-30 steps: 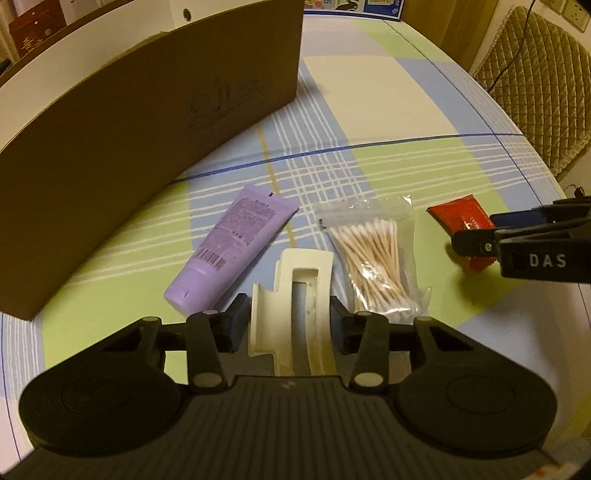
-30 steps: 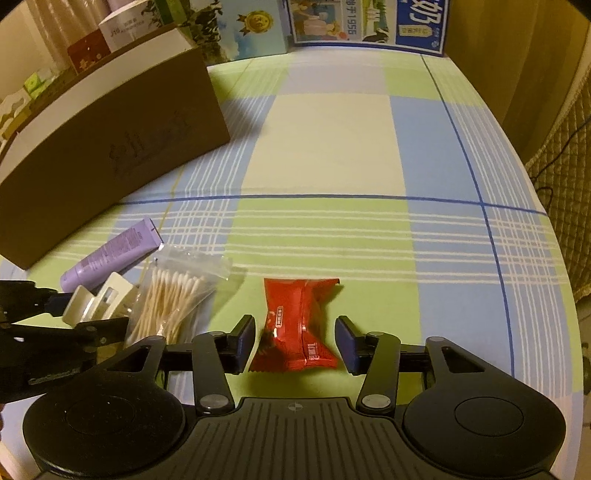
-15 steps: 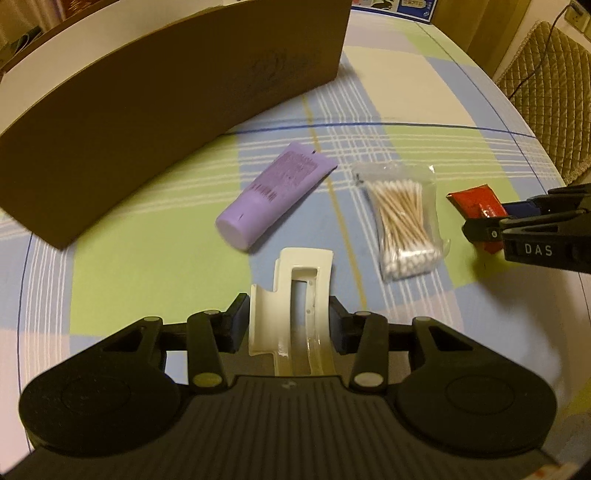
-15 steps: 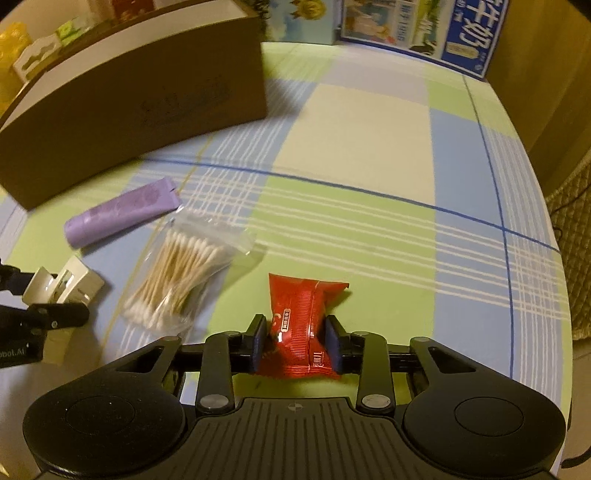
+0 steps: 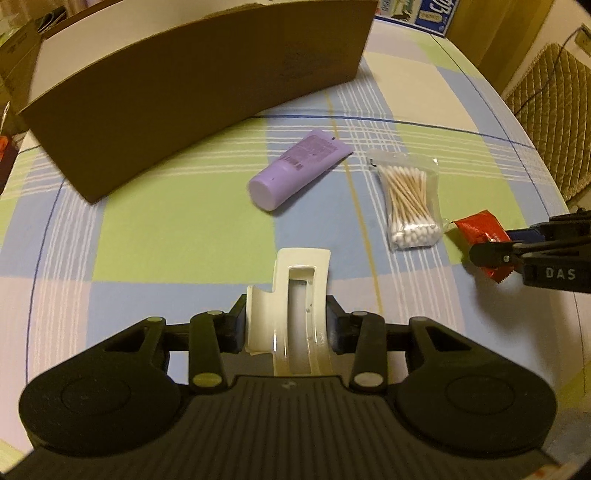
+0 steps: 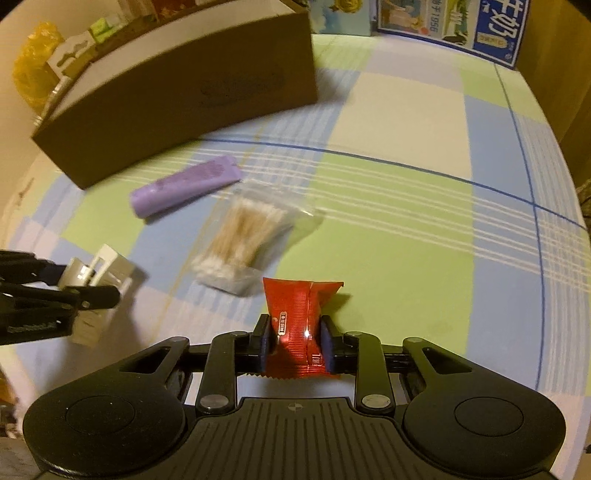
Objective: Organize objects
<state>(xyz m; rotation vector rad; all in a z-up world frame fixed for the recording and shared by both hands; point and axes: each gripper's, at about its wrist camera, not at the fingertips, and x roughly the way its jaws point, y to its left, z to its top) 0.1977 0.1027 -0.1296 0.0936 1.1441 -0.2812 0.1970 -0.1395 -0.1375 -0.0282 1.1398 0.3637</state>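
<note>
My left gripper (image 5: 288, 325) is shut on a cream plastic hair clip (image 5: 295, 295), held above the checked tablecloth. My right gripper (image 6: 295, 339) is shut on a red snack packet (image 6: 295, 325), lifted just off the cloth. In the left wrist view the red packet (image 5: 480, 230) shows at the right between the right gripper's fingers (image 5: 491, 254). The right wrist view shows the clip (image 6: 107, 269) at the left in the left gripper. A purple tube (image 5: 295, 170) and a clear bag of cotton swabs (image 5: 410, 203) lie on the cloth between the grippers and the long brown cardboard box (image 5: 184, 85).
The cardboard box (image 6: 177, 96) stands open-topped along the far left of the table. Printed cartons (image 6: 450, 22) stand at the table's far end. A quilted chair (image 5: 554, 122) sits beyond the right edge. Packets (image 6: 37, 70) crowd behind the box.
The right gripper has shut on the red packet and lifted it. The left gripper, still holding the clip, has drawn back and up from the tube and swabs.
</note>
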